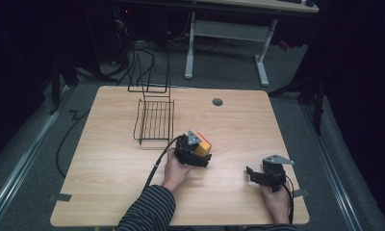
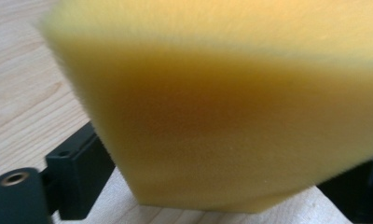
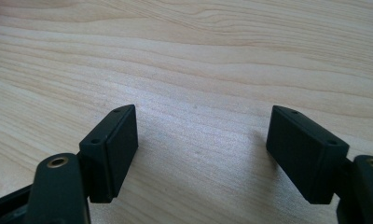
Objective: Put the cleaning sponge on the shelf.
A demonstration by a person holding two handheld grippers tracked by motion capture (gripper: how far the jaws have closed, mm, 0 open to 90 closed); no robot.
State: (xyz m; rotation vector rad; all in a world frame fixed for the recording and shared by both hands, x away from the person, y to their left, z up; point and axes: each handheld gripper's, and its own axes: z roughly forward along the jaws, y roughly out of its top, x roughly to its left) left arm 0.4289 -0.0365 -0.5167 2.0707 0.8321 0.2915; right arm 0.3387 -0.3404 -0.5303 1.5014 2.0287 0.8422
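Note:
A yellow sponge with an orange-red top [image 1: 204, 143] lies on the wooden table [image 1: 113, 173] near its middle. My left gripper [image 1: 202, 154] reaches it from the near side, a hand behind it. In the left gripper view the yellow sponge [image 2: 222, 116] sits between the two black jaws, its lower part narrowed where the pads [image 2: 79, 170] press on its sides. My right gripper [image 1: 254, 175] rests low at the front right of the table. It stands open [image 3: 203, 149] over bare wood, nothing between its pads [image 3: 121, 149].
A black wire rack [image 1: 154, 120] stands at the back left of the table, one end upright. A small grey cable hole [image 1: 217, 102] sits at the back centre. Cables lie on the floor beyond, with a white desk frame [image 1: 190, 48] behind.

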